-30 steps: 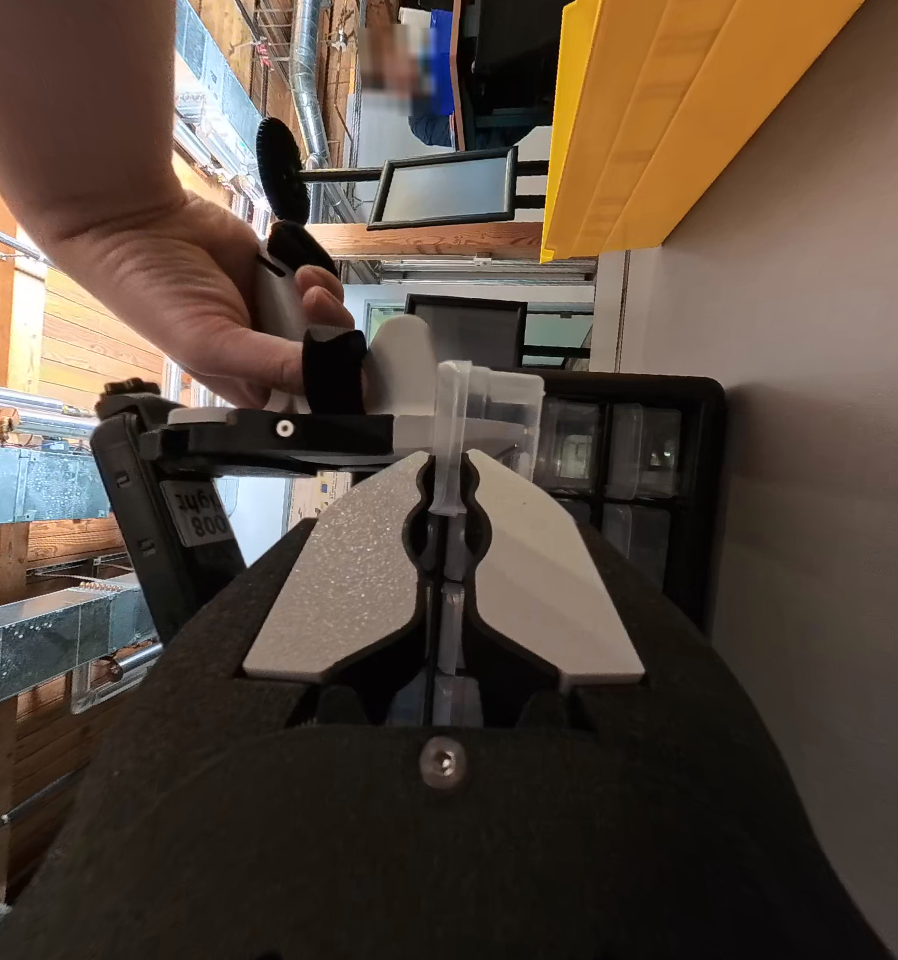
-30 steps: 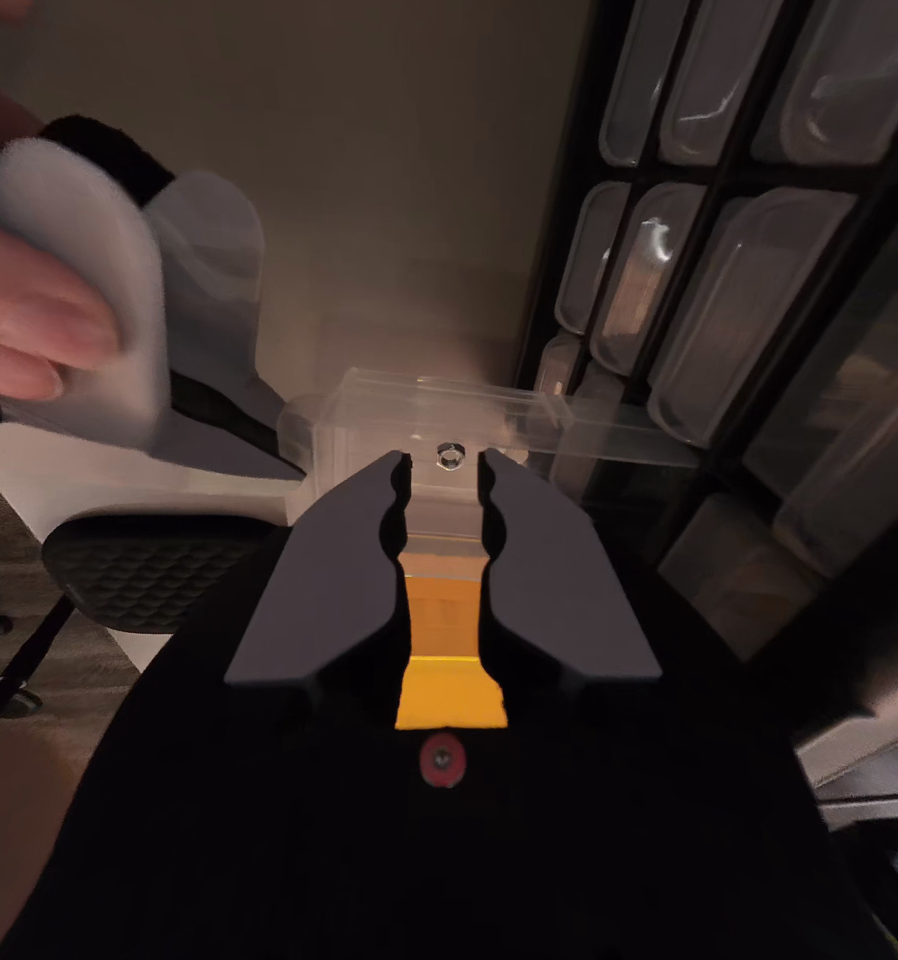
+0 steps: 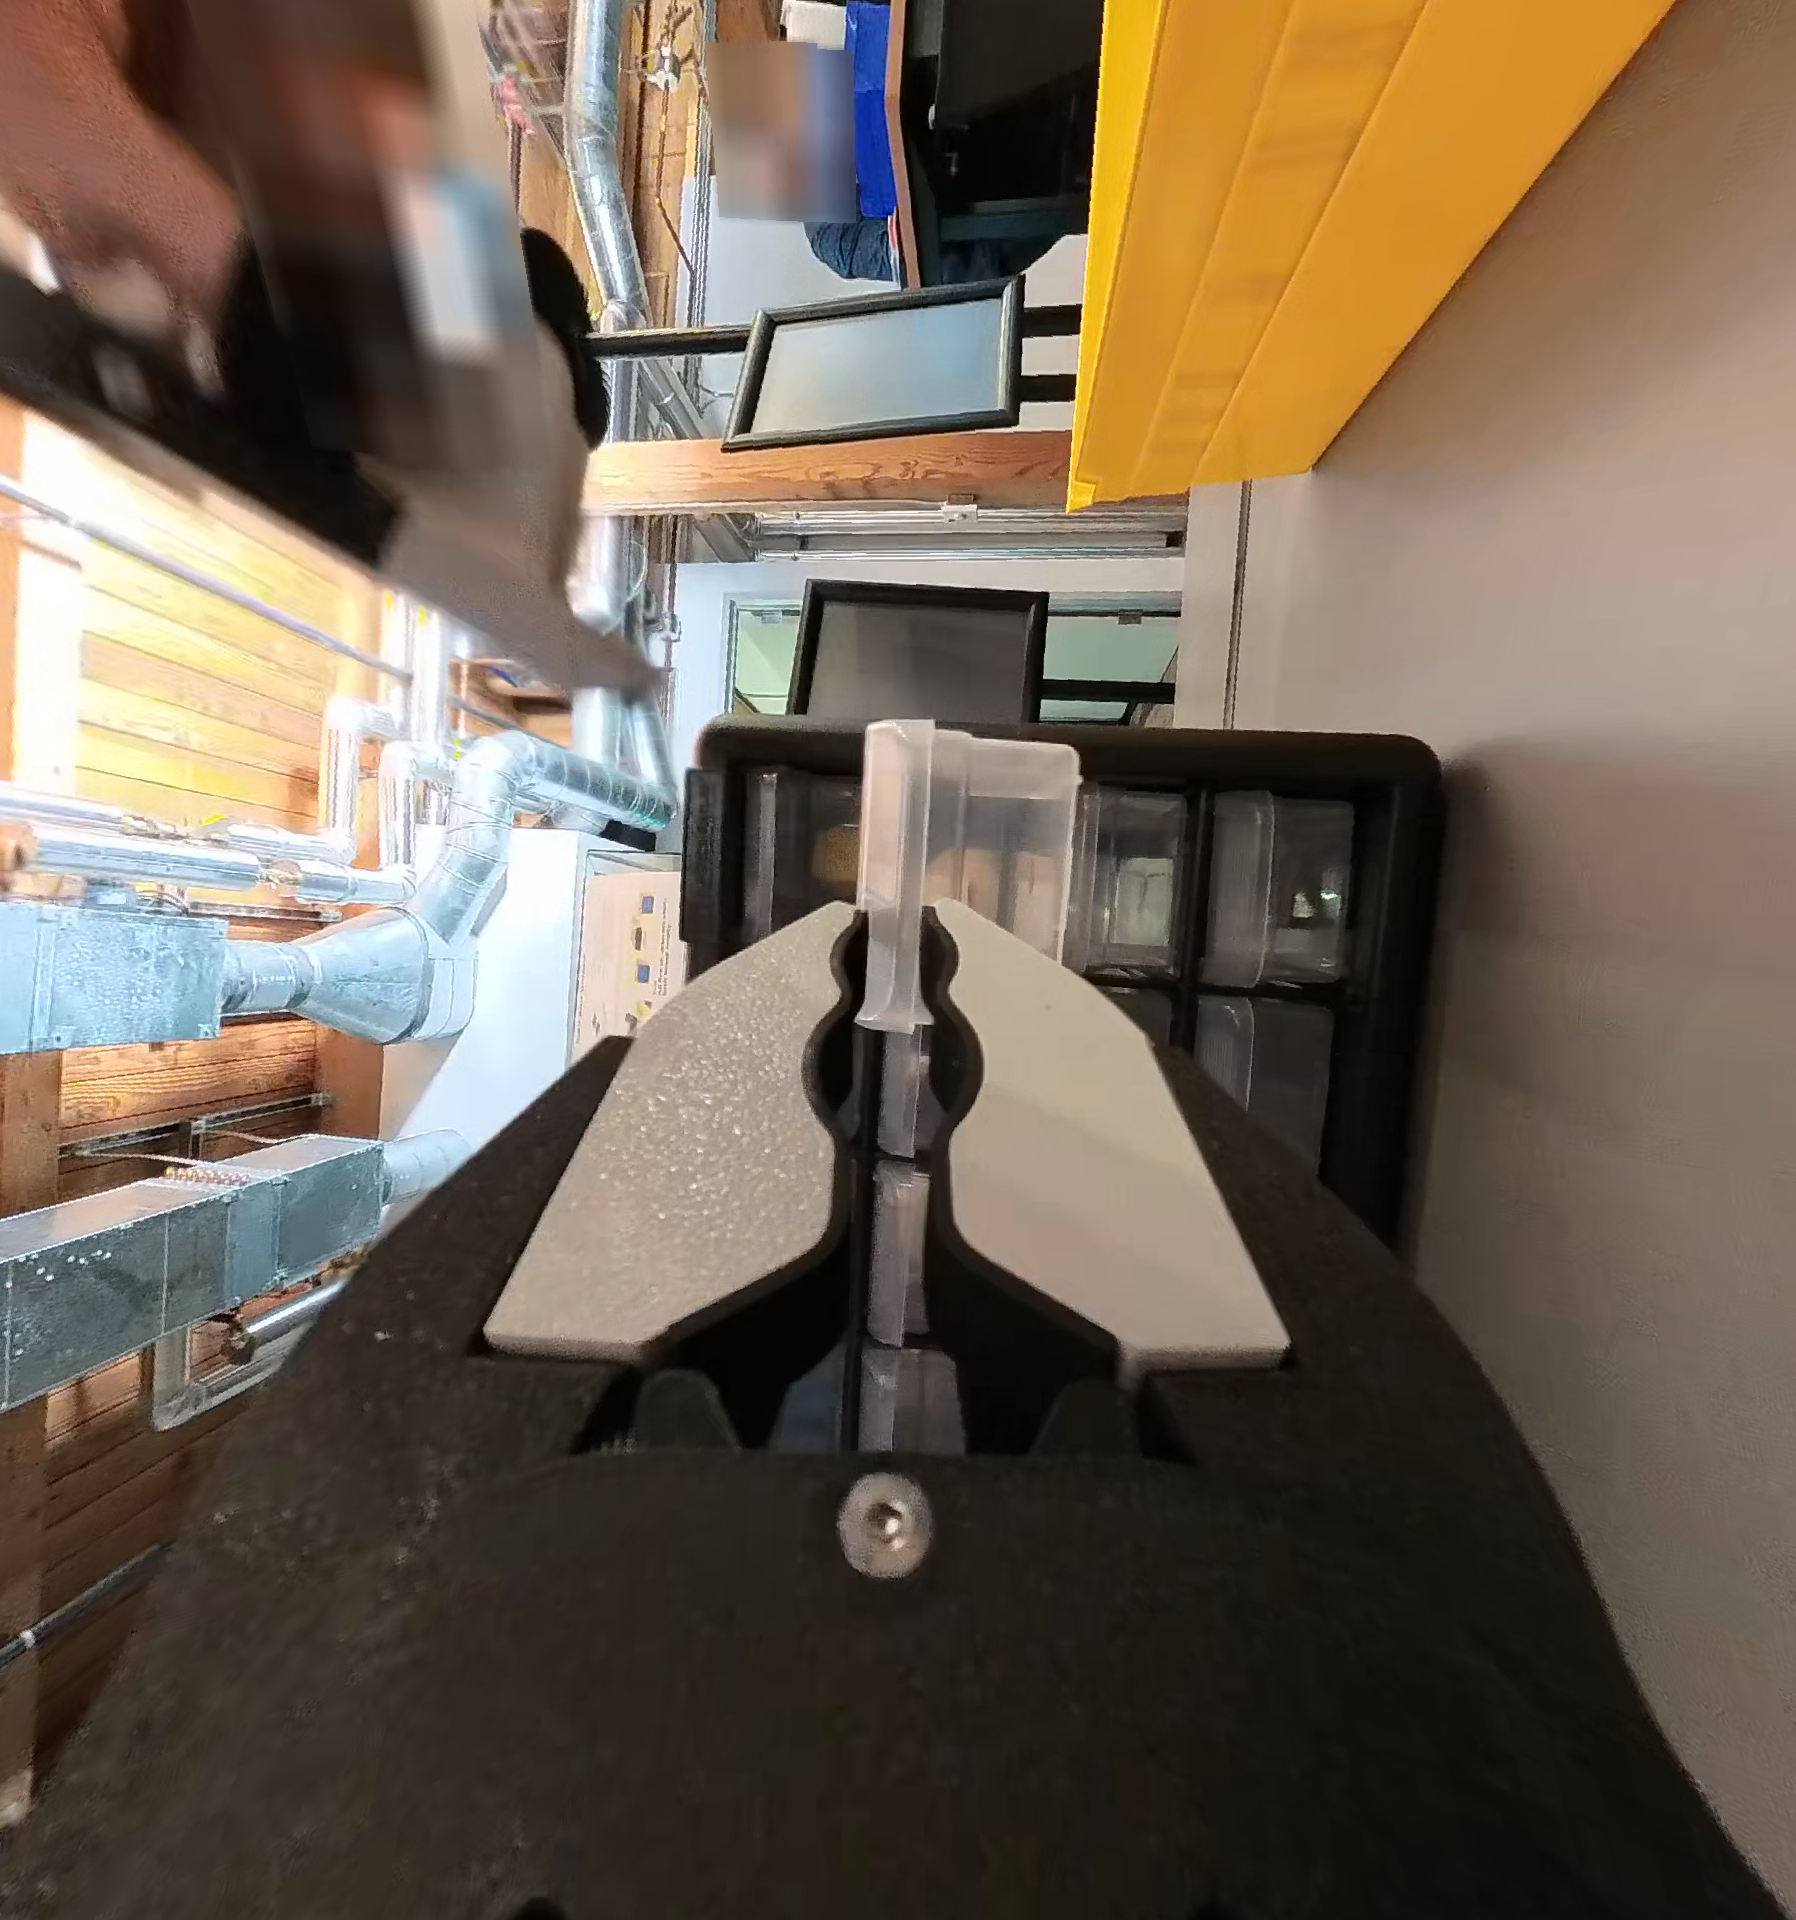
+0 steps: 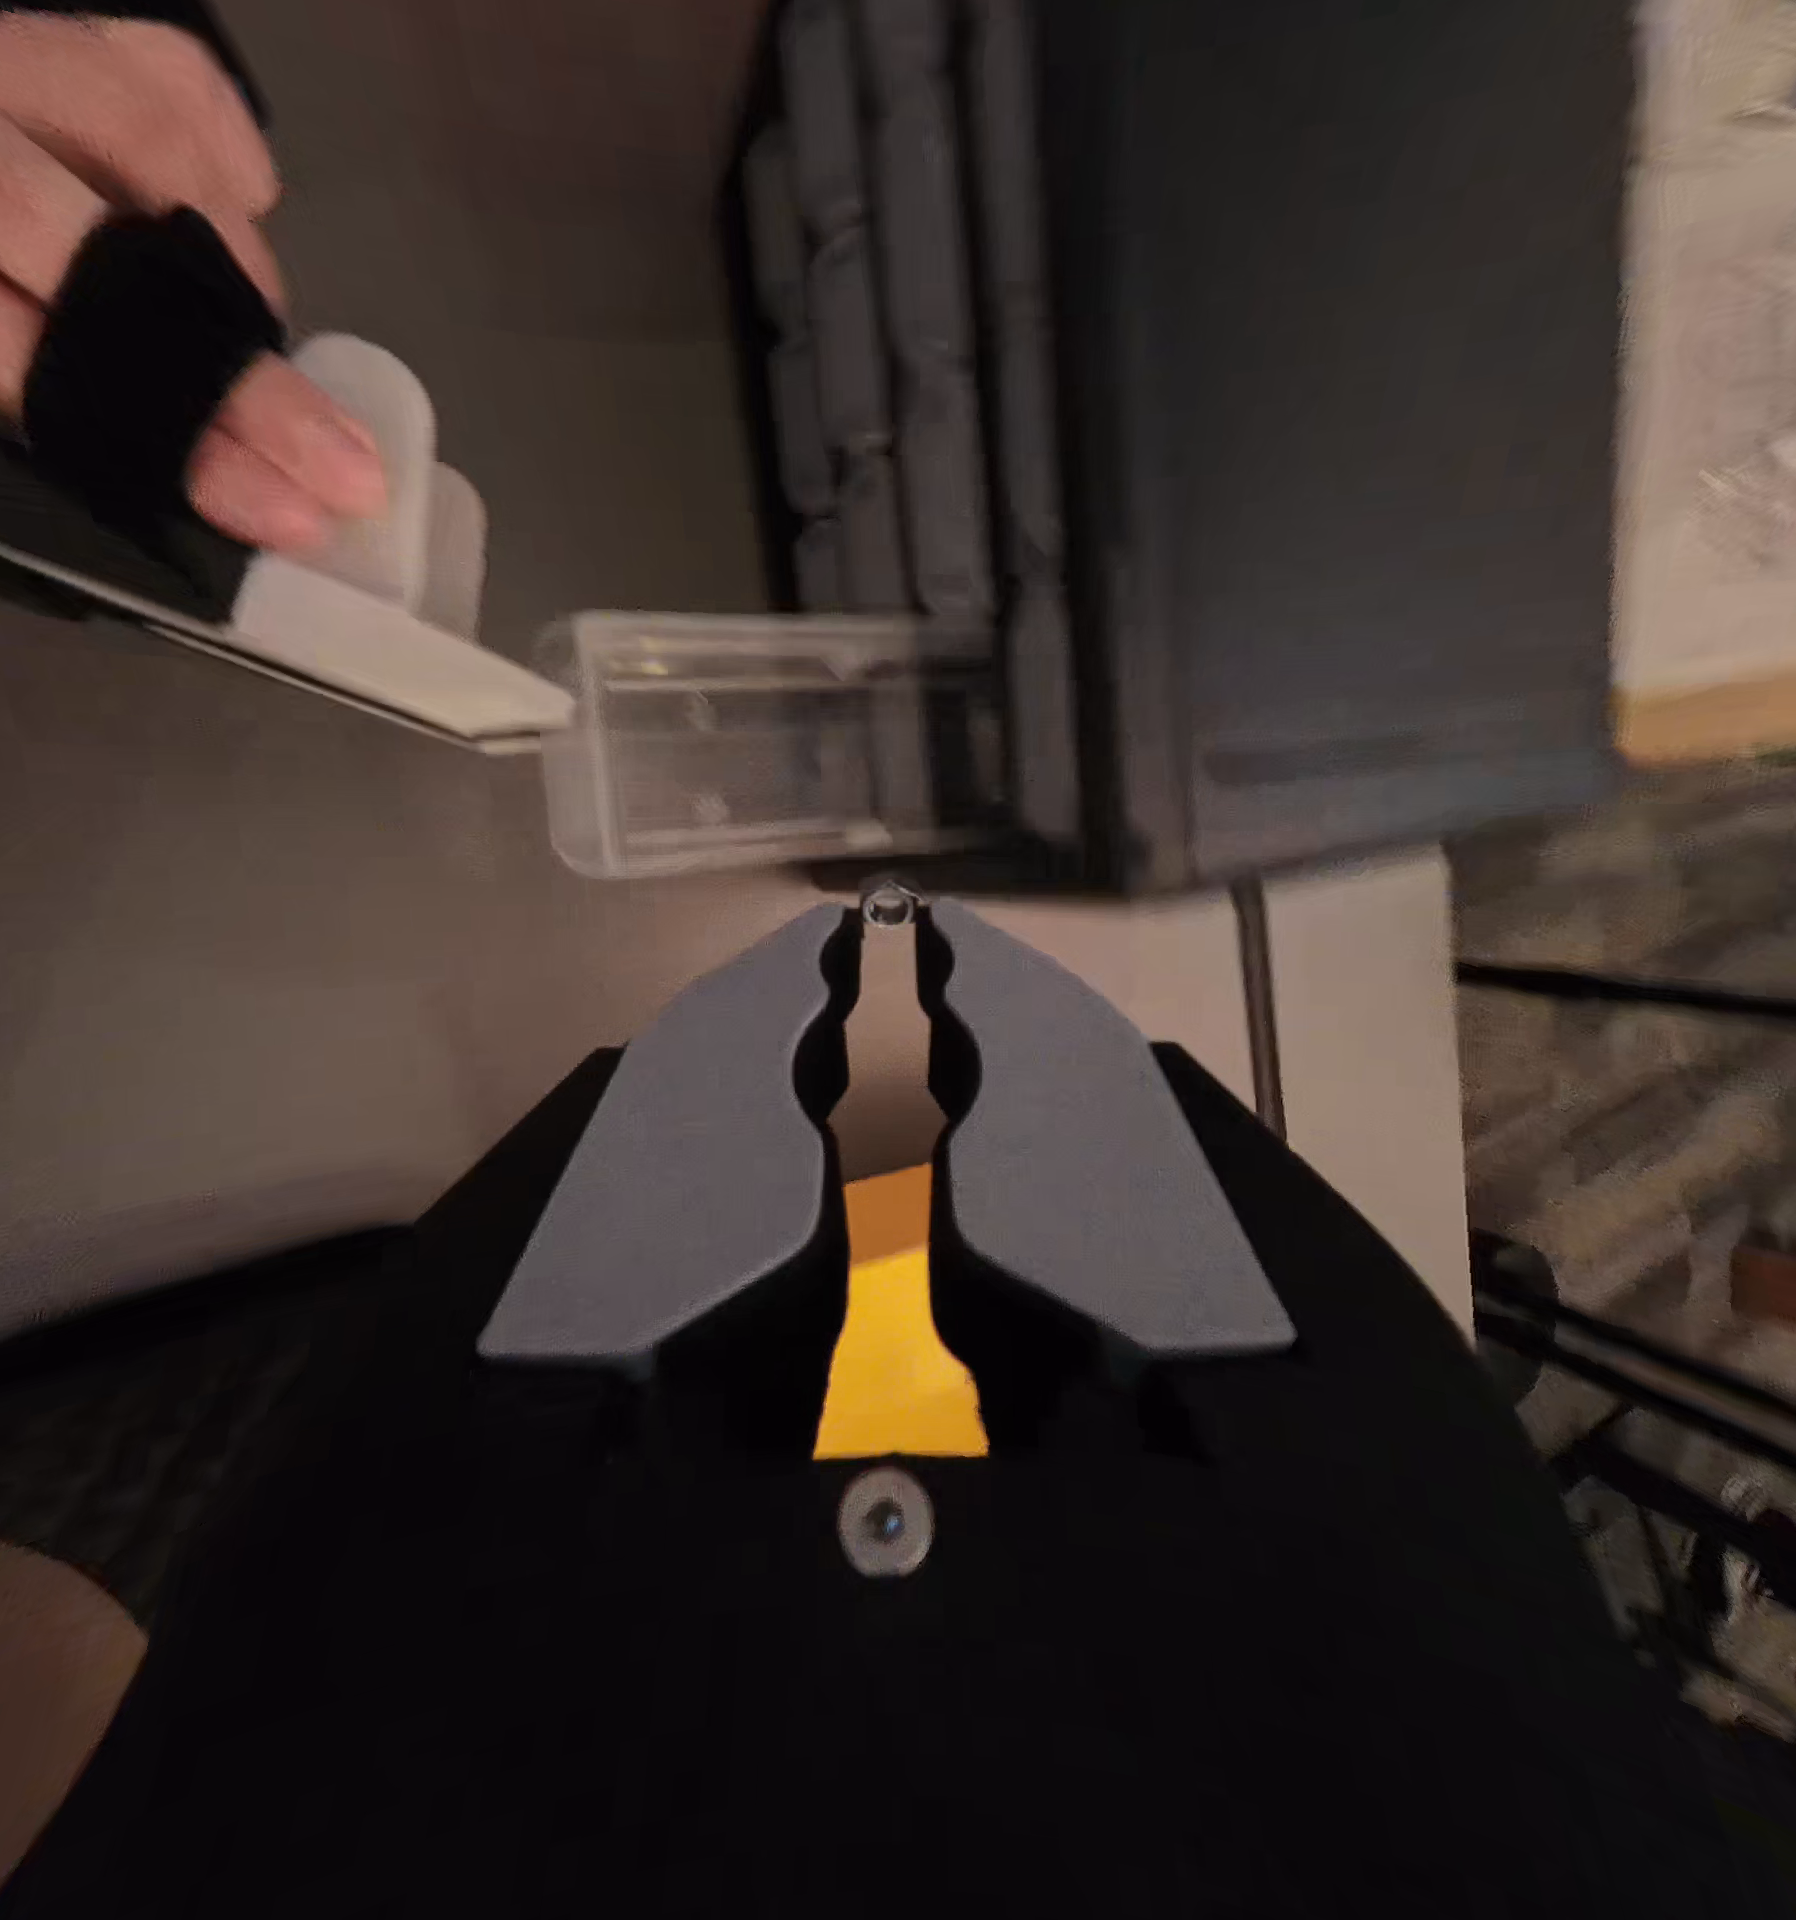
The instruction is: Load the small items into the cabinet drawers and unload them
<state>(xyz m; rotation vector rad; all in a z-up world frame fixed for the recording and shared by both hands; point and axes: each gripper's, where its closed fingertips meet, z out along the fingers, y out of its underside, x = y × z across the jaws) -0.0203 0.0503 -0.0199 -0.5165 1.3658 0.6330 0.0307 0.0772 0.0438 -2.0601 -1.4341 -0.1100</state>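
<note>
My left gripper (image 3: 894,961) grips the pulled-out drawer (image 3: 967,821); my right gripper (image 4: 889,914), now withdrawn, apparently pinches a small nut (image 4: 886,909).

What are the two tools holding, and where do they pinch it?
The left tool pinches the clear drawer by its front handle tab. The right tool pinches a small metal nut by its sides, right at the fingertips.

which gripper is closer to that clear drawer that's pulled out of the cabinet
Left. The left gripper is shut on the clear drawer by its front tab. The right gripper, pinching a small metal nut, is just off the drawer's side, not touching.
</note>
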